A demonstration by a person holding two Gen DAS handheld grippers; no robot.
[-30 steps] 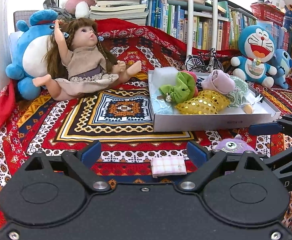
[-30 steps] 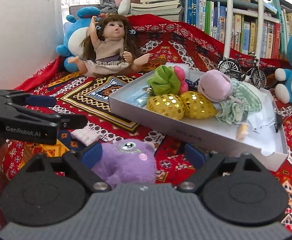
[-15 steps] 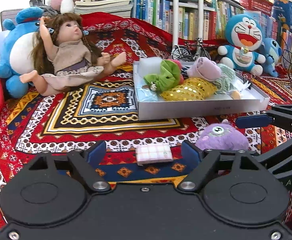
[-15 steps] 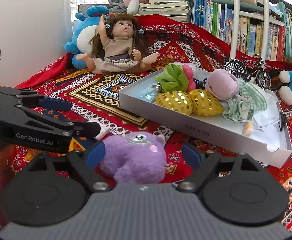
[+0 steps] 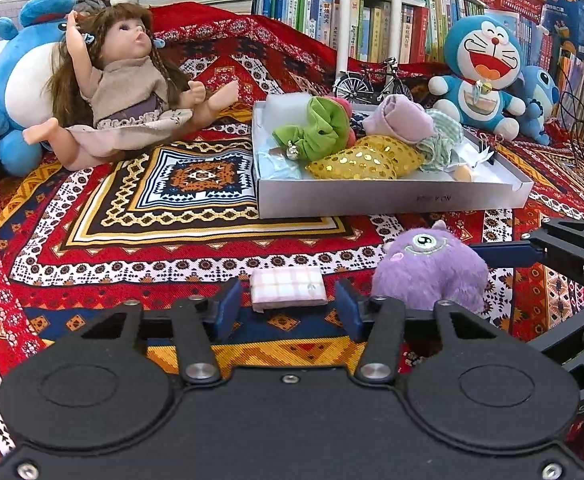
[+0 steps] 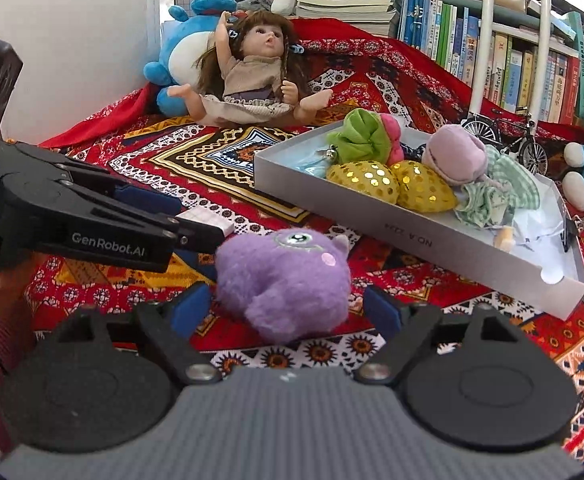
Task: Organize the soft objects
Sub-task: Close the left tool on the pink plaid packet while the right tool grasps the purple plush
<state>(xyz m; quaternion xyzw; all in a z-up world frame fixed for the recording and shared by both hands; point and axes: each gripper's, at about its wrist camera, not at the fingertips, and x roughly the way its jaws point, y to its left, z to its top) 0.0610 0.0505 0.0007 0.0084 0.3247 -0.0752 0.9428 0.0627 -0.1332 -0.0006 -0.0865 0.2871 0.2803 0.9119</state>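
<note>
A small folded pink checked cloth point(image 5: 288, 288) lies on the patterned red spread. My left gripper point(image 5: 288, 315) straddles it. Its jaws are closing, and a thin gap still shows at each blue pad. To its right sits a purple one-eyed plush point(image 6: 288, 280), between the wide-open fingers of my right gripper point(image 6: 288, 314), which do not touch it. The plush point(image 5: 427, 268) also shows in the left wrist view, with a right gripper finger point(image 5: 507, 254) behind it. A grey box point(image 5: 371, 200) beyond holds a green scrunchie point(image 5: 311, 132), gold sequinned pouches point(image 5: 363, 158) and other soft pieces.
A doll point(image 5: 120, 80) leans on a blue plush point(image 5: 16, 72) at the back left. A blue cat plush point(image 5: 479, 68) and a toy bicycle point(image 5: 371, 80) stand behind the box, before a bookshelf point(image 5: 371, 12). A white wall point(image 6: 72, 40) bounds the left side.
My left gripper's jaws have narrowed from wide apart to close around the pink cloth, and its view has shifted so that the purple plush shows fully. My right gripper stays open around the plush.
</note>
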